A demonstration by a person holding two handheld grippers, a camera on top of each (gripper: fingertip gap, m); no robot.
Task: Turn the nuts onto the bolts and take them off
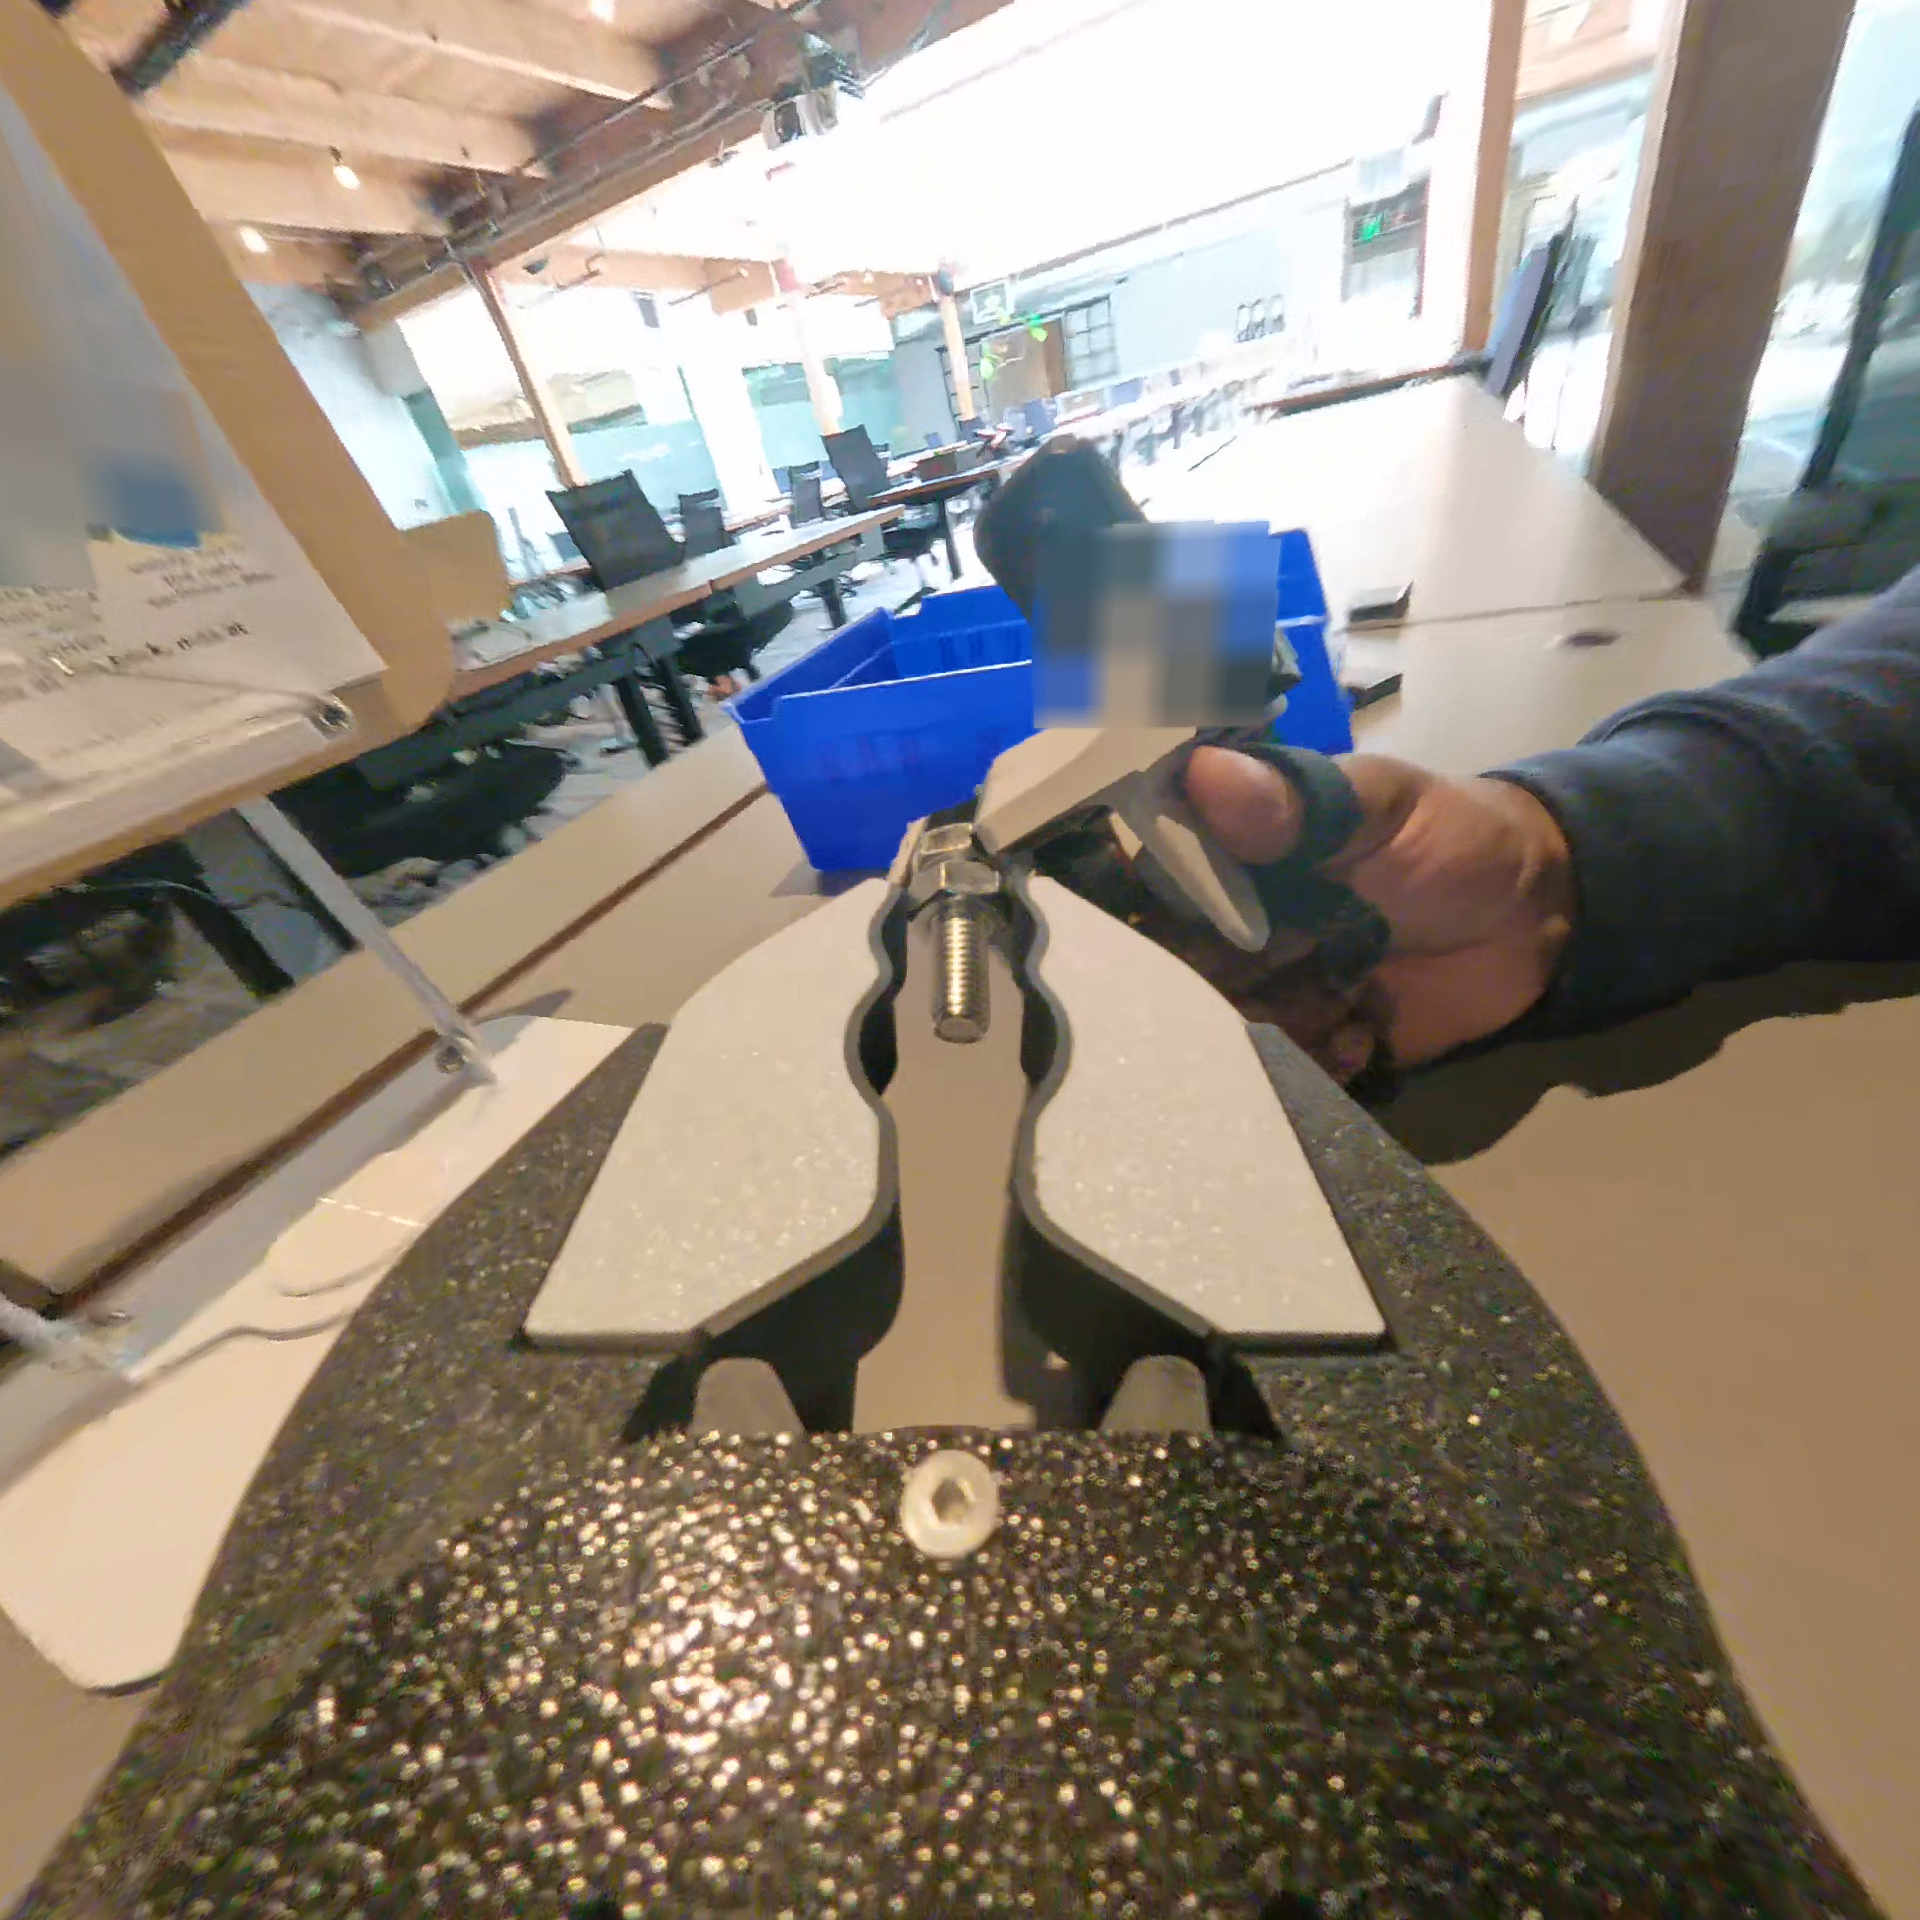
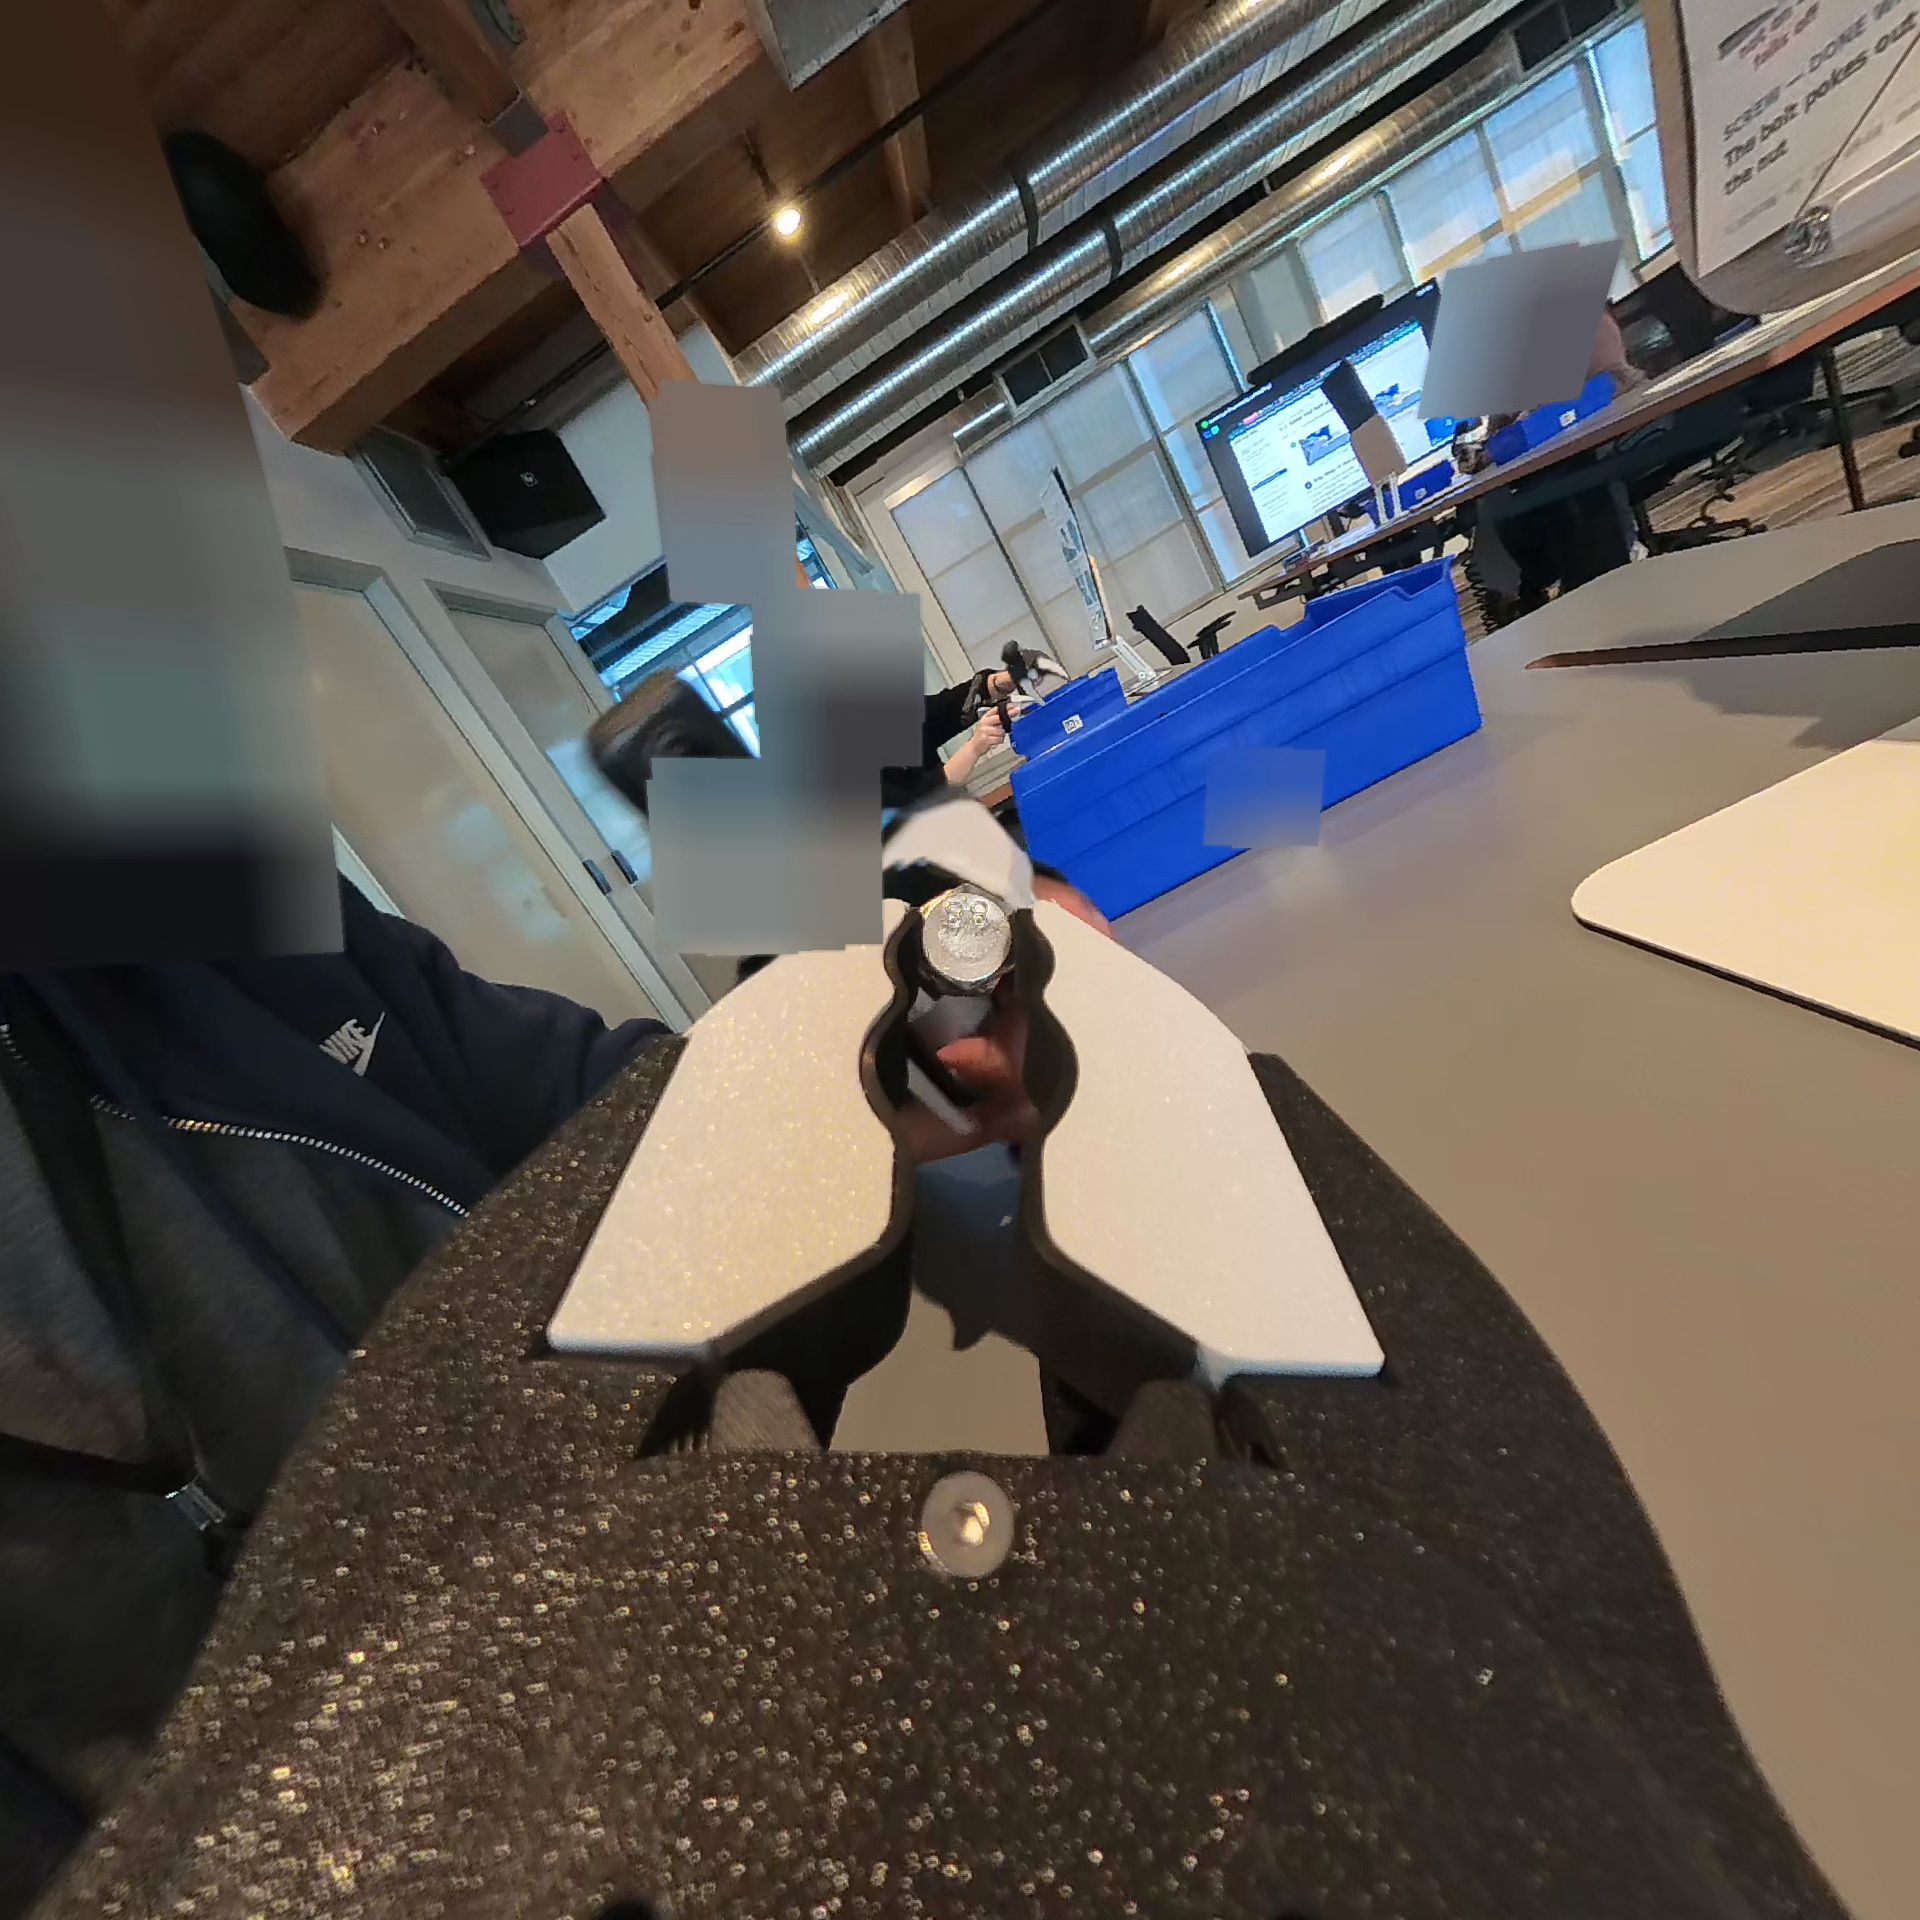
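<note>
Left hand-held gripper point(image 1: 951, 883) clamped on the nut point(image 1: 951, 883), w/ the bolt point(image 1: 961, 971) threaded through it, shank end pointing back toward the camera. Right hand-held gripper point(image 2: 964, 951) clamped on the bolt's hex head point(image 2: 966, 943), seen end-on. Assembly held in the air above the grey tabletop point(image 1: 1662, 1299); blue bin point(image 1: 894, 727) behind, white mat point(image 2: 1766, 894) to the right.

The bolt point(image 1: 961, 961) head is hidden beyond the nut point(image 1: 948, 883) held at the left gripper point(image 1: 951, 883) tips. In the right wrist view, its shank point(image 2: 940, 1023) is largely masked behind the bolt head point(image 2: 966, 943) between the right gripper point(image 2: 966, 951) tips. The blue bin point(image 1: 883, 717) contents cannot be made out.
</note>
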